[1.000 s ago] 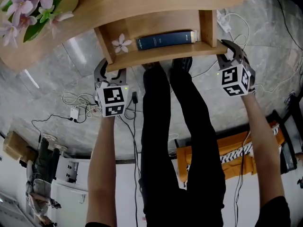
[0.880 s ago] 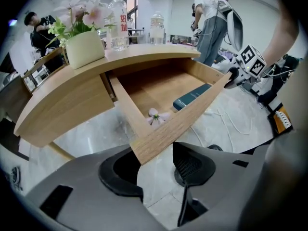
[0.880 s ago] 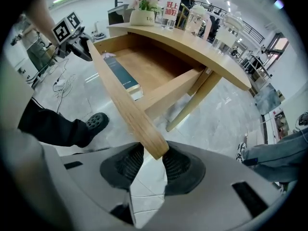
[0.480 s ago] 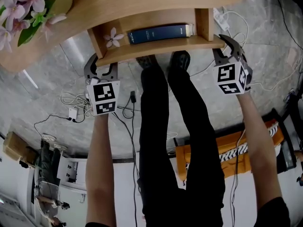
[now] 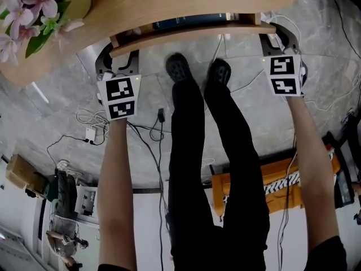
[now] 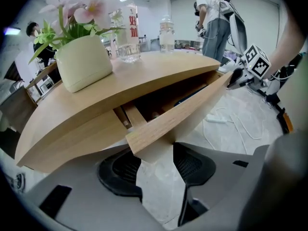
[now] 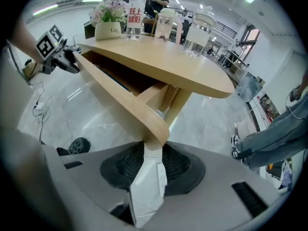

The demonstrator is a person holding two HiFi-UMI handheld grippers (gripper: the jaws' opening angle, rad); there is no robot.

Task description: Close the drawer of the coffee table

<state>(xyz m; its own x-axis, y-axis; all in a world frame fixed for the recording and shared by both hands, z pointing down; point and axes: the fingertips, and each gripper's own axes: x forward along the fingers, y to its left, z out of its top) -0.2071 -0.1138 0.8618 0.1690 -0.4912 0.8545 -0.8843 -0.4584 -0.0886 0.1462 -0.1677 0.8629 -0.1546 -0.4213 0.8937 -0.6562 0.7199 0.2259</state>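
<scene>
Evidently the drawer front (image 5: 186,30) seems rigid, fairly light wood. The left gripper (image 6: 156,160) and right gripper (image 7: 153,160) each clamp their jaws on one end, a hold likely to keep it from skewing.

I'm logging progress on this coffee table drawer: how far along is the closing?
Done: the drawer front sits nearly under the tabletop. In hand: the left gripper and right gripper have their jaws closed on its two ends. Left: a narrow opening shows a strip of the book; the last bit needs pushing in.
</scene>
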